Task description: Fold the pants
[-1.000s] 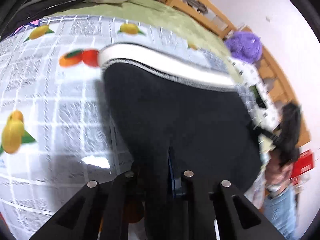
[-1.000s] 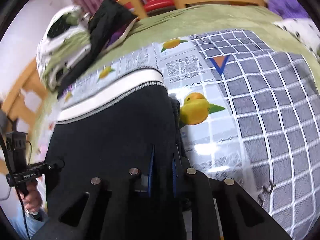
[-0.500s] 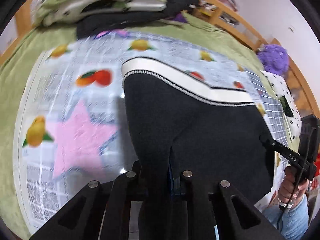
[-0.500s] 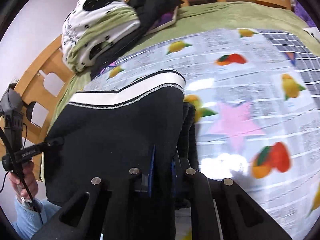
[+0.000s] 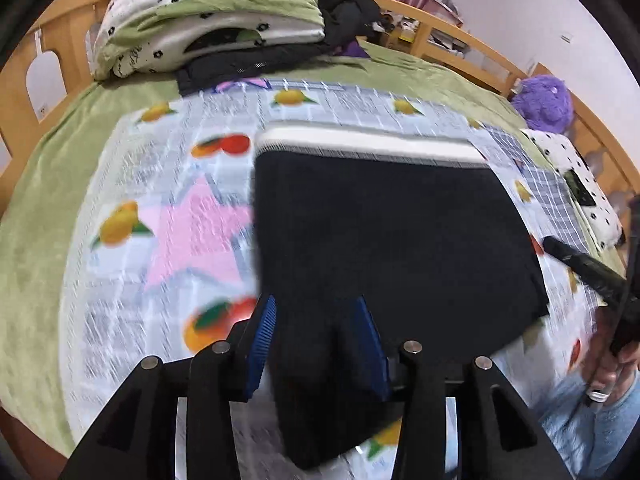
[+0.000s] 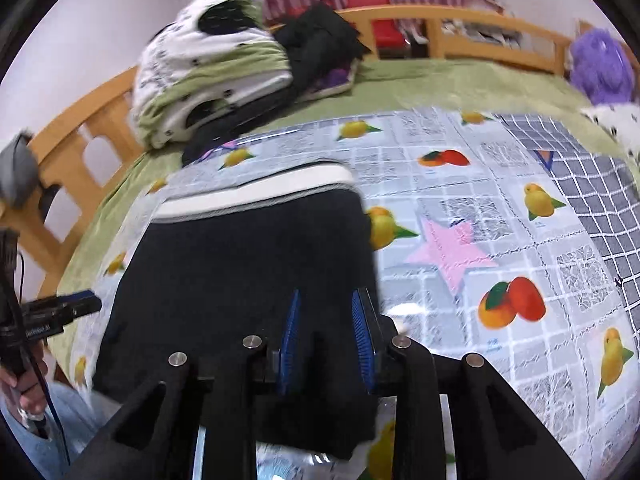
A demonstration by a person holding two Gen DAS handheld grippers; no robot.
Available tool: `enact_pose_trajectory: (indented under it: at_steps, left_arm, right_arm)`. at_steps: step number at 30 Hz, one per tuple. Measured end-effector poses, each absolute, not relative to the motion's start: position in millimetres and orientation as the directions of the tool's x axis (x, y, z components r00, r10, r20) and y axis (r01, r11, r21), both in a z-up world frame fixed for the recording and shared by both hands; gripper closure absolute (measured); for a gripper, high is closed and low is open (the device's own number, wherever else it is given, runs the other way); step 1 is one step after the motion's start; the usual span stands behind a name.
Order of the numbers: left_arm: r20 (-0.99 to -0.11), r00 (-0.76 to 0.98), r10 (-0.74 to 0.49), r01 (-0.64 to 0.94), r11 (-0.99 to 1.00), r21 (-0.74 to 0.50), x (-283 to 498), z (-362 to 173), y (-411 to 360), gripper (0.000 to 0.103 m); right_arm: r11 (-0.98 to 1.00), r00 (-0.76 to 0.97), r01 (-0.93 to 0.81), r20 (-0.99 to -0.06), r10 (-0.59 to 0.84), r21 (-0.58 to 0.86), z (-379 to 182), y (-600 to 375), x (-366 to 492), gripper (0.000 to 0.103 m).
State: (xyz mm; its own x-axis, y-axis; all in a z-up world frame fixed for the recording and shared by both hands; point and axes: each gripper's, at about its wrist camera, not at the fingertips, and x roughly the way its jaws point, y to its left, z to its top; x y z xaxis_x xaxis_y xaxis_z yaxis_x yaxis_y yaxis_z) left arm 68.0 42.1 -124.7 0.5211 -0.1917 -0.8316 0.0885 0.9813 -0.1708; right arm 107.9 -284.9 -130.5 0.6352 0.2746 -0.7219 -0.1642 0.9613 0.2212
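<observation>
The black pants [image 5: 384, 232] with a white waistband [image 5: 368, 142] lie folded on the fruit-print mat [image 5: 168, 208], waistband at the far side. My left gripper [image 5: 316, 344] is open, its blue pads astride the near left edge of the pants. In the right wrist view the pants [image 6: 248, 264] lie the same way, and my right gripper [image 6: 326, 336] is open over their near right edge. Each gripper shows at the edge of the other's view. Whether the fabric touches the pads I cannot tell.
A stack of folded quilts [image 5: 208, 28] and dark clothes [image 6: 320, 44] sits at the far end of the green bed [image 5: 36, 208]. A purple plush toy [image 5: 544, 100] and a spotted pillow [image 5: 580, 184] lie at the right. Wooden rails [image 6: 460, 28] ring the bed.
Both grippers were shut on the pants' near edge and have opened. The pants have come down and lie flatter on the mat. Both views have swung toward the bed's far end.
</observation>
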Motion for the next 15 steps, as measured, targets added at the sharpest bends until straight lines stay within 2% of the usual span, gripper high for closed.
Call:
enact_pose_trajectory:
  at_steps: [3,5,7,11,14,15]
  left_arm:
    - [-0.862,0.468,-0.195,0.082,0.981,-0.177,52,-156,31,0.062]
    - [-0.873,0.462,-0.156,0.07,0.988,-0.14,47,-177,27,0.062]
    - [-0.872,0.469,-0.139,0.074,0.99,-0.118,47,-171,25,0.062]
    - [-0.854,0.479,-0.205,0.077,0.979,-0.191,55,-148,35,0.062]
    - [-0.845,0.509,-0.164,0.074,0.986,-0.147,69,-134,35,0.061]
    - [-0.842,0.521,-0.144,0.07,0.99,-0.126,80,-128,35,0.059]
  right_arm:
    - [0.971,0.527,-0.185,-0.819,0.227,0.15,-177,-262,105,0.077]
    - [0.979,0.513,-0.168,-0.837,0.188,0.117,-194,-260,103,0.077]
    - [0.977,0.516,-0.189,-0.837,0.18,0.094,-189,-258,100,0.077]
    - [0.969,0.523,-0.186,-0.819,0.238,0.163,-171,-273,97,0.077]
    - [0.969,0.578,-0.18,-0.78,0.241,0.167,-148,-278,106,0.076]
    - [0.971,0.601,-0.182,-0.764,0.235,0.156,-138,-278,114,0.072]
